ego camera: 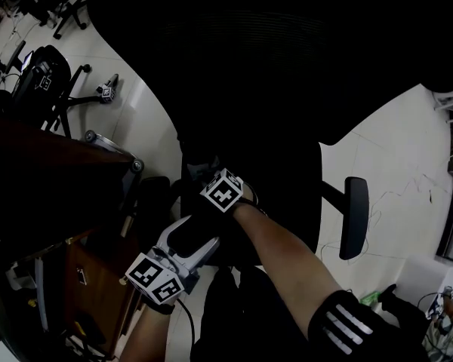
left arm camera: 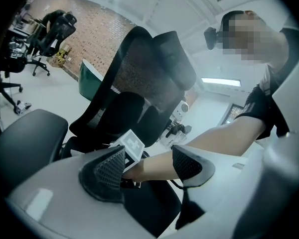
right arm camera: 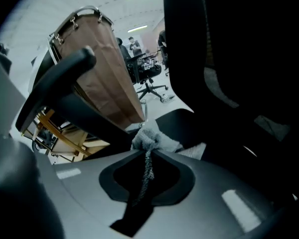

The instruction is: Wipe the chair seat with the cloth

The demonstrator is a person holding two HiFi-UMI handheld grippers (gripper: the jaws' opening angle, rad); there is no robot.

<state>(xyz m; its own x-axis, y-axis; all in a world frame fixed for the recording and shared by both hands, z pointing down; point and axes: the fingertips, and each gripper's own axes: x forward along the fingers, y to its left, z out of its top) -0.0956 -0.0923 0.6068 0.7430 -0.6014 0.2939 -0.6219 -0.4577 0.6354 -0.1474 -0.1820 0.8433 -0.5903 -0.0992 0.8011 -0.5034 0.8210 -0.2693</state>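
Note:
A black office chair fills the head view, its seat (ego camera: 287,179) below the wide backrest (ego camera: 272,51). My right gripper (ego camera: 206,175) reaches over the seat's left part, and it is shut on a grey cloth (right arm camera: 152,139) that bunches just past its jaws (right arm camera: 147,156). The seat (right arm camera: 189,126) lies dark under the cloth. My left gripper (ego camera: 192,232) hangs close behind the right one, by the seat's near left edge. It is open (left arm camera: 148,166), and only the right forearm (left arm camera: 214,138) shows between its fingers, farther off.
The chair's armrests (ego camera: 355,217) (right arm camera: 55,83) stick out on both sides. A brown desk (ego camera: 53,172) and a brown, metal-rimmed bag (right arm camera: 104,68) stand close on the left. Other office chairs (ego camera: 41,74) and a spare gripper (ego camera: 108,89) are on the white floor at the far left.

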